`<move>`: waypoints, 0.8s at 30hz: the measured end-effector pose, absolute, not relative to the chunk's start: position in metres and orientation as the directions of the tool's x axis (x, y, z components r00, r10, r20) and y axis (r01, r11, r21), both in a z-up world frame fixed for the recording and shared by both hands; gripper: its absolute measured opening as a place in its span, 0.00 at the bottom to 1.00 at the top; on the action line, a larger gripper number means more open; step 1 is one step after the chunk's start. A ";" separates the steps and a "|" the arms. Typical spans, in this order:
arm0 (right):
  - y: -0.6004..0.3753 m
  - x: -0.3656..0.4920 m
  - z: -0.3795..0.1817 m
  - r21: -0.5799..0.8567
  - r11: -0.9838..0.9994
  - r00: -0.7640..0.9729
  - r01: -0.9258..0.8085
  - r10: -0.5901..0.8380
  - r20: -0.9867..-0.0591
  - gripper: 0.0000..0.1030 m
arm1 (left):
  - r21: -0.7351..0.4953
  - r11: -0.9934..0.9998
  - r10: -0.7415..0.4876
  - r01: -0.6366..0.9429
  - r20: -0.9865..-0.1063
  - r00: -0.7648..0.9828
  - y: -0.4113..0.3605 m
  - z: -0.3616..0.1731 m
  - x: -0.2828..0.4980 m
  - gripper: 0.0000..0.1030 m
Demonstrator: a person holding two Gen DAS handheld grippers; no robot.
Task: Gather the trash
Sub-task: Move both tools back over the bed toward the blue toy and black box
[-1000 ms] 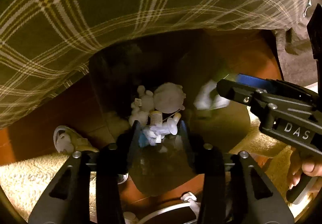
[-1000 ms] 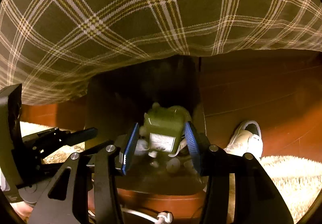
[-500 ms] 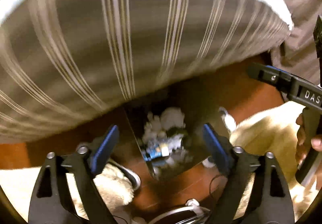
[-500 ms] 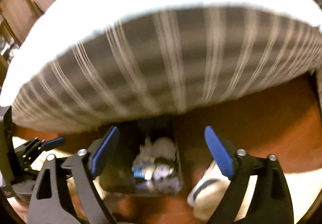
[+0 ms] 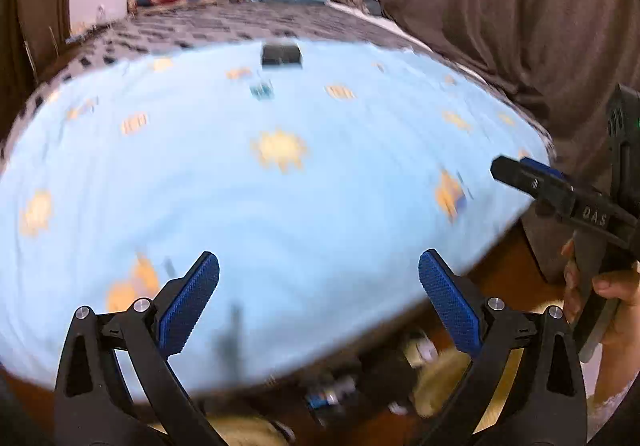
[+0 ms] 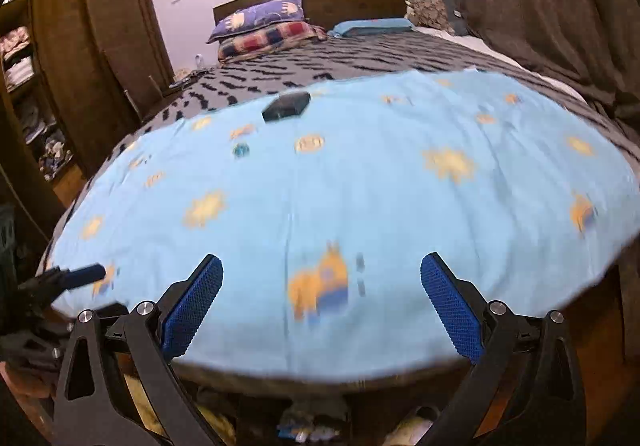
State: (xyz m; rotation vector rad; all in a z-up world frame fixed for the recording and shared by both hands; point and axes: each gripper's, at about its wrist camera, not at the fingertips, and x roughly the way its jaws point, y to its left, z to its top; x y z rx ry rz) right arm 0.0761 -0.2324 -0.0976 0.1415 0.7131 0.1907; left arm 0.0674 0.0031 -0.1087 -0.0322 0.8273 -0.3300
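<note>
My left gripper [image 5: 319, 302] is open and empty, raised over the bed. My right gripper [image 6: 321, 304] is open and empty too, and it shows at the right of the left wrist view [image 5: 532, 175]. The left gripper shows at the left edge of the right wrist view [image 6: 76, 276]. Both views are blurred by motion. A small blue-green scrap [image 5: 262, 90] lies far out on the light blue sheet [image 5: 300, 185]; it also shows in the right wrist view [image 6: 241, 150]. The dark bin with trash [image 5: 328, 396] sits on the floor at the bed's foot, seen low in the right wrist view [image 6: 308, 428].
A black flat object [image 6: 286, 106] lies on the sheet beyond the scrap. Pillows [image 6: 264, 27] and a headboard stand at the far end. A wooden wardrobe [image 6: 92, 29] is at the left, brown curtains [image 5: 520, 5] at the right. A beige rug [image 5: 440, 386] lies by the bin.
Both grippers let go of their trash over the bin, opened wide, and swung up from the bin to face the bed top.
</note>
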 end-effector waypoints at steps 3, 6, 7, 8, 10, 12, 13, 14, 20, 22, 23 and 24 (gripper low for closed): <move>-0.226 0.111 -0.092 0.167 0.976 0.735 -0.139 0.214 -0.643 0.97 | -0.130 0.963 -0.256 0.237 -0.719 0.646 0.007 -0.104 0.107 0.92; -0.218 0.147 -0.092 0.163 0.976 0.724 -0.147 0.218 -0.655 0.97 | -0.091 0.974 -0.206 0.205 -0.728 0.654 0.012 -0.116 0.145 0.92; -0.216 0.156 -0.093 0.167 0.975 0.718 -0.148 0.222 -0.659 0.97 | -0.082 0.976 -0.196 0.201 -0.731 0.654 0.013 -0.116 0.154 0.92; -0.214 0.171 -0.095 0.173 0.974 0.712 -0.145 0.224 -0.666 0.97 | -0.074 0.978 -0.186 0.196 -0.734 0.653 0.013 -0.119 0.164 0.92; -0.211 0.189 -0.100 0.178 0.974 0.705 -0.138 0.223 -0.673 0.97 | -0.070 0.980 -0.175 0.184 -0.743 0.647 0.014 -0.124 0.186 0.92; -0.209 0.214 -0.104 0.175 0.976 0.702 -0.127 0.213 -0.680 0.97 | -0.066 0.981 -0.168 0.180 -0.749 0.641 0.013 -0.127 0.209 0.92; -0.207 0.221 -0.106 0.175 0.977 0.700 -0.123 0.211 -0.682 0.97 | -0.065 0.981 -0.167 0.181 -0.750 0.640 0.013 -0.129 0.216 0.92; -0.207 0.233 -0.108 0.176 0.977 0.699 -0.116 0.207 -0.685 0.97 | -0.062 0.982 -0.165 0.180 -0.754 0.636 0.011 -0.132 0.228 0.92; -0.209 0.275 -0.115 0.183 0.979 0.688 -0.090 0.194 -0.699 0.97 | -0.088 0.982 -0.173 0.167 -0.775 0.607 0.003 -0.144 0.276 0.83; -0.209 0.286 -0.115 0.171 0.981 0.691 -0.086 0.183 -0.699 0.97 | -0.105 0.981 -0.184 0.166 -0.787 0.589 0.001 -0.150 0.290 0.71; -0.209 0.291 -0.115 0.168 0.982 0.692 -0.085 0.180 -0.699 0.97 | -0.111 0.980 -0.189 0.167 -0.793 0.579 0.000 -0.153 0.297 0.68; -0.209 0.294 -0.115 0.167 0.982 0.692 -0.084 0.178 -0.699 0.97 | -0.114 0.979 -0.190 0.168 -0.798 0.571 -0.001 -0.156 0.302 0.64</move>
